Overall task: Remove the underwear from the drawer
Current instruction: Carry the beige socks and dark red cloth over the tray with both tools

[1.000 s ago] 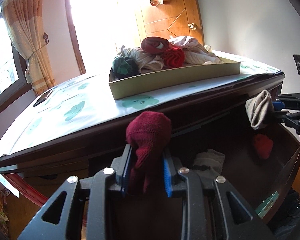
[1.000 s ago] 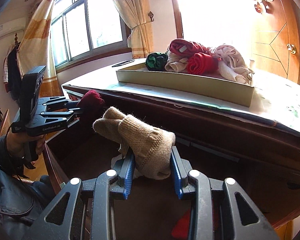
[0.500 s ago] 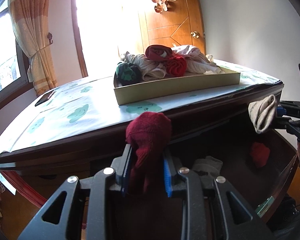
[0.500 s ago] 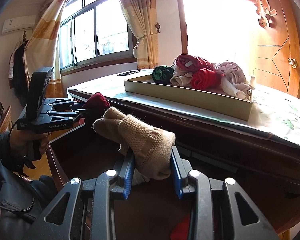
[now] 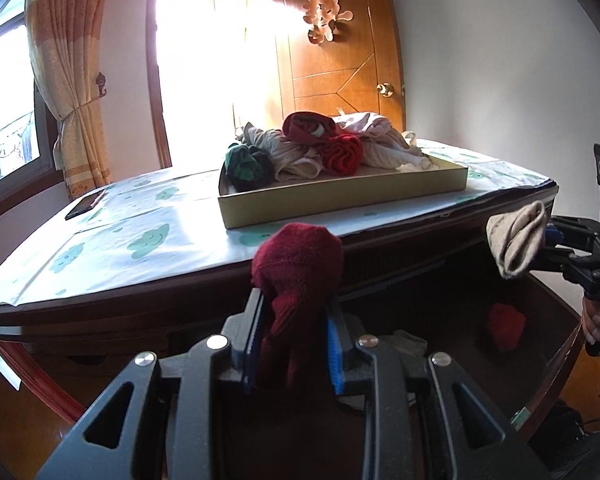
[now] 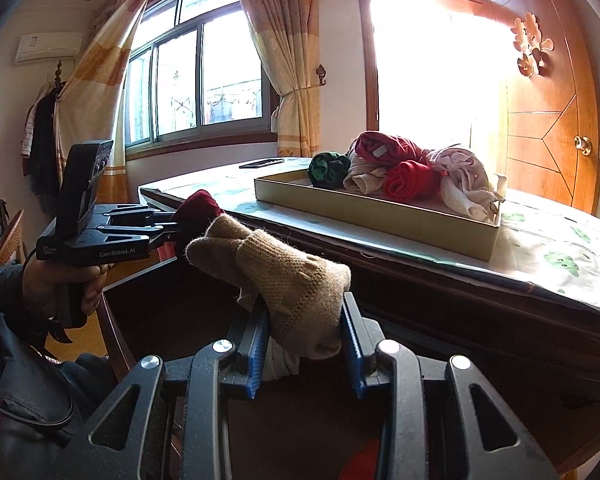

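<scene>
My left gripper (image 5: 294,312) is shut on a dark red knitted roll (image 5: 298,264), held above the open dark wooden drawer (image 5: 556,364). My right gripper (image 6: 304,320) is shut on a beige knitted roll (image 6: 288,276), also over the drawer (image 6: 114,332). In the left wrist view the right gripper (image 5: 550,236) shows at the right edge with its beige roll (image 5: 516,240). In the right wrist view the left gripper (image 6: 168,230) shows at the left with the dark red roll (image 6: 198,208). A red piece (image 5: 505,326) and a pale piece (image 5: 410,342) lie inside the drawer.
A shallow cardboard tray (image 5: 340,202) on the dresser top (image 5: 140,240) holds several rolled garments, red, green and beige. A black phone (image 5: 85,205) lies on the cloud-print cloth at the left. Behind are a window, curtains and a wooden door (image 5: 340,60). A person's hand (image 6: 64,280) grips the left handle.
Both views have tilted upward a little, so the dresser top and tray sit lower in frame. Both grippers keep their rolls and have barely shifted.
</scene>
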Available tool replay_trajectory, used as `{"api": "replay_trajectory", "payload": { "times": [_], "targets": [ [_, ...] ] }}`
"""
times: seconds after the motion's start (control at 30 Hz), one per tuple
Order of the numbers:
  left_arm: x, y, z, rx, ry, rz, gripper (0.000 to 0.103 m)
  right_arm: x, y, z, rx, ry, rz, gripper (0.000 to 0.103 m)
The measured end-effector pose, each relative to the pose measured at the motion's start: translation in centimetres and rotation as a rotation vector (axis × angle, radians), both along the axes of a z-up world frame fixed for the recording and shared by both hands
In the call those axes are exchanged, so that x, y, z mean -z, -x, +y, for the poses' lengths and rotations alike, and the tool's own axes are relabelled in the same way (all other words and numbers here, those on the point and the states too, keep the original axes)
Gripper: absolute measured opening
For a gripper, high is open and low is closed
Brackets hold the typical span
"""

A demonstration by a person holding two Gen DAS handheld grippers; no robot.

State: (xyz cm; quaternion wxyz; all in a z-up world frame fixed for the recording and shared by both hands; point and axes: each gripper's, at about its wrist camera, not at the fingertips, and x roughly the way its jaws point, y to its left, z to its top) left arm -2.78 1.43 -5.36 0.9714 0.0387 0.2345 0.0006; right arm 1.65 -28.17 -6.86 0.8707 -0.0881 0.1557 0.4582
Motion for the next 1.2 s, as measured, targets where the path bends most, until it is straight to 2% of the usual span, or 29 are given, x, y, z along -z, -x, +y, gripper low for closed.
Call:
{"api": "replay_trajectory", "payload": {
  "times": [0.43, 0.7, 1.2],
  "targets": [
    [-0.5, -0.8, -1.8, 0.053, 0.006, 0.004, 0.026, -0.3, 0.2, -0.4, 0.0, -0.024, -0.006, 0.036],
    [-1.6, -1.8, -2.5, 0.076, -0.001, 0.007, 0.026, -0.8, -0.4, -0.8, 0.005, -0.05, 0.026, 0.036],
    [-5.8, -3.8, -4.2, 0.133, -0.022, -0.047, 0.026, -5.1, -1.8, -1.5, 0.04, -0.086, -0.021, 0.036]
  ]
}}
